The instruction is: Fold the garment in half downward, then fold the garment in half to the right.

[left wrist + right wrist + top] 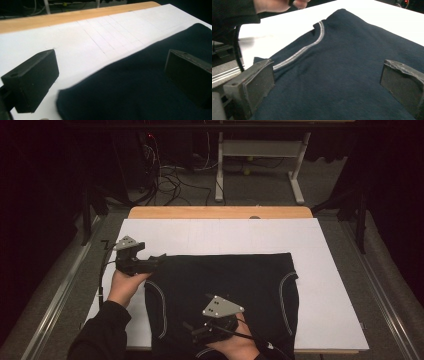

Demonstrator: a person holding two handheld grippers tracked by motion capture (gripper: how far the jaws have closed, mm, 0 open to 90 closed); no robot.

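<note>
Left gripper [110, 80] fingers [32, 80]: blocky black pads, matte, flat-faced, spread wide apart, nothing clamped. One pad over white sheet, other over dark cloth; garment corner lies in the gap betw. them, contact w/ pads can't be told. In high view, left gripper [157, 261] sits at upper-left corner of garment, grey three-cornered plate on top, hand [125, 285] behind it, black sleeve [102, 335] below.

Right gripper [329, 85] fingers [259, 82]: same blocky shape, greyer, edges worn and chipped, also wide apart, gripping nothing. Held low over the cloth, fabric spanning the gap. In high view, right gripper [192, 330] near lower edge of garment, grey plate angled up, black cable trailing toward the person.

Dark garment [225, 290]: black/navy knit, soft, fine-grained weave, spread mostly flat mid-bench, toward the near edge, lower part running off the front. Curved pale stitched seams left and right, ribbed silver-grey look up close [302, 51]. Top edge straight; left corner rounded, slightly lifted.

White sheet [220, 232]: smooth, flat, rectangular, faint pencil-like grid lines, covers most of bench. Wooden bench [220, 212]: light-brown strip showing past far edge of sheet, rounded corners.
</note>
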